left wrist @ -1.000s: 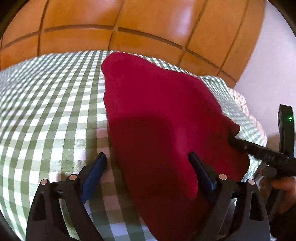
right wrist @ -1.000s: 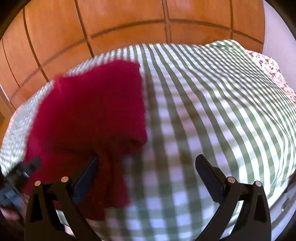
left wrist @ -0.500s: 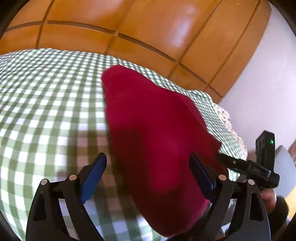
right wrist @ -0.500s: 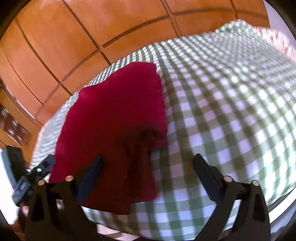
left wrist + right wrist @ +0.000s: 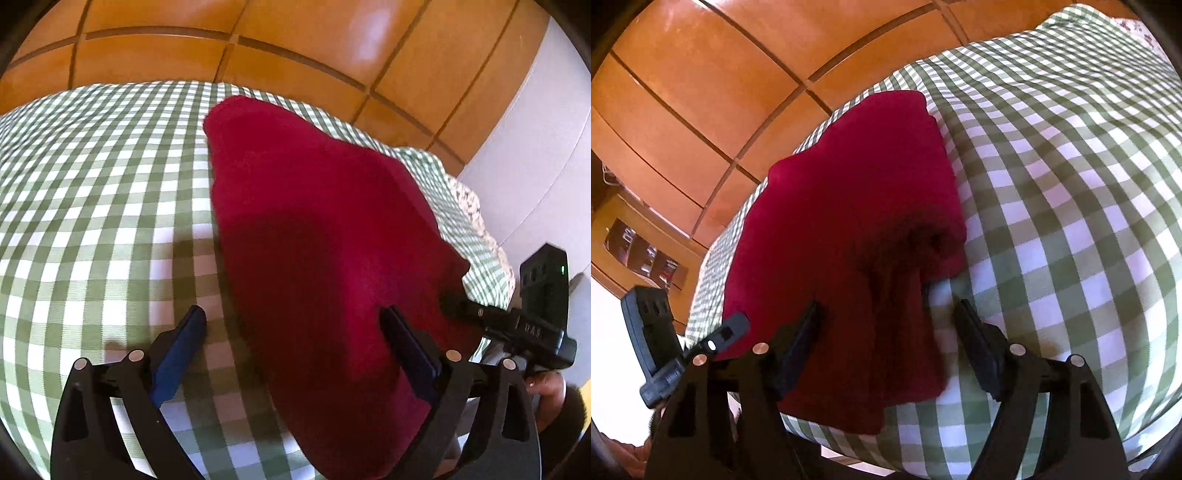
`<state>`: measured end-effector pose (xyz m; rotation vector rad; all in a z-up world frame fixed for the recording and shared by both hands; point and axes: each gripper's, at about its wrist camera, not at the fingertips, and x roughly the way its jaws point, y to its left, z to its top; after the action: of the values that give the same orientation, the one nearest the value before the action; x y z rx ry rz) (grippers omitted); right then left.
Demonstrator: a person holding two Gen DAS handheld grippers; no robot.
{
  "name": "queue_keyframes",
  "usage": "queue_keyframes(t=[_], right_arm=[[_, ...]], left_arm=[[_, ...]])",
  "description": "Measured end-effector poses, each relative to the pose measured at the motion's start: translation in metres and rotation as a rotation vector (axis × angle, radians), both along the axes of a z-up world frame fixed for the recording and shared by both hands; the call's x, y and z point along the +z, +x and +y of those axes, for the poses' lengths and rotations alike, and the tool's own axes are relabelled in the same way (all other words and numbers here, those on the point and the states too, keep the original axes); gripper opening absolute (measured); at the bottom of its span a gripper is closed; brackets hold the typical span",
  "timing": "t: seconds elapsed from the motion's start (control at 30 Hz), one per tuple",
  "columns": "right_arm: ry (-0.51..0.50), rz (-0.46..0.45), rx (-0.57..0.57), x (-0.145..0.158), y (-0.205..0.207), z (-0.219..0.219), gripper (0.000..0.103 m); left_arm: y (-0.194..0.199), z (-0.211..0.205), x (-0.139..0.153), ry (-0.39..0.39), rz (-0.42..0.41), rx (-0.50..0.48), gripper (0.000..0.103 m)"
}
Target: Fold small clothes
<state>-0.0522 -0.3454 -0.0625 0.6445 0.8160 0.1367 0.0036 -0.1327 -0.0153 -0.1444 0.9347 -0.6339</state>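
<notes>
The red garment (image 5: 325, 236) lies spread on a bed covered by a green-and-white checked sheet (image 5: 96, 206), near its corner, with the near end draping over the bed's edge. It looks like soft, fleecy cloth: light, limp and not slippery, so it should sag from any pinch point and wants holding at two corners or along a hem. In the right wrist view a bunched, layered strip hangs at the near edge, the likeliest place to grip. The left tongs (image 5: 291, 345) stand wide open, having just opened further, straddling the garment's left edge without pressing it. The right tongs (image 5: 886, 334) have just been closing, with that bunched strip between the pads but not yet pinched. A wooden panelled wall (image 5: 295, 44) stands behind the bed; nothing lies on the sheet to block a fold.
</notes>
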Motion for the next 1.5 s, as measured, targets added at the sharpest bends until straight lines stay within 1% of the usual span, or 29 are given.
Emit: queue_keyframes(t=[0.23,0.43,0.53,0.63,0.77,0.83,0.9,0.97,1.0,1.07,1.17,1.33,1.43,1.5], right_arm=[[0.053,-0.016,-0.002,-0.002,0.016,-0.006,0.074],[0.116,-0.042,-0.007,-0.005,0.030,-0.010,0.074],[0.117,-0.051,0.000,-0.003,0.032,-0.011,0.074],[0.123,-0.052,0.006,-0.003,0.032,-0.010,0.072],[0.133,-0.049,0.017,-0.004,0.037,-0.012,0.067],[0.128,-0.046,0.023,-0.004,0.045,-0.010,0.062],[0.132,-0.052,0.030,-0.002,0.050,-0.007,0.053],[0.141,-0.069,0.038,0.001,0.051,-0.004,0.048],[0.136,-0.078,0.041,0.003,0.051,-0.002,0.047],[0.100,-0.116,0.052,0.012,0.051,0.005,0.045],[0.074,-0.175,0.068,0.025,0.052,0.016,0.044],[0.055,-0.263,0.100,0.047,0.066,0.035,0.043],[0.034,-0.319,0.126,0.057,0.085,0.047,0.043],[0.022,-0.336,0.142,0.062,0.100,0.054,0.043]], left_arm=[[0.000,-0.007,0.000,0.036,0.000,-0.019,0.097],[0.003,-0.008,0.000,0.047,0.011,-0.017,0.097],[0.006,-0.011,0.003,0.064,0.005,-0.022,0.097],[0.012,-0.014,0.005,0.074,0.016,-0.028,0.098],[0.019,-0.019,0.002,0.042,0.051,-0.045,0.098],[0.020,-0.025,0.003,0.053,0.033,-0.068,0.092],[0.021,-0.028,0.004,0.064,0.026,-0.067,0.088],[0.022,-0.027,0.006,0.061,0.021,-0.064,0.079],[0.023,-0.025,0.008,0.058,0.017,-0.065,0.076],[0.022,-0.022,0.014,0.050,-0.010,-0.072,0.064],[0.021,-0.018,0.025,0.050,-0.070,-0.064,0.057],[0.027,-0.005,0.047,0.038,-0.160,-0.005,0.054],[0.031,0.003,0.059,0.063,-0.235,0.024,0.054],[0.038,0.008,0.064,0.093,-0.294,0.042,0.054]])
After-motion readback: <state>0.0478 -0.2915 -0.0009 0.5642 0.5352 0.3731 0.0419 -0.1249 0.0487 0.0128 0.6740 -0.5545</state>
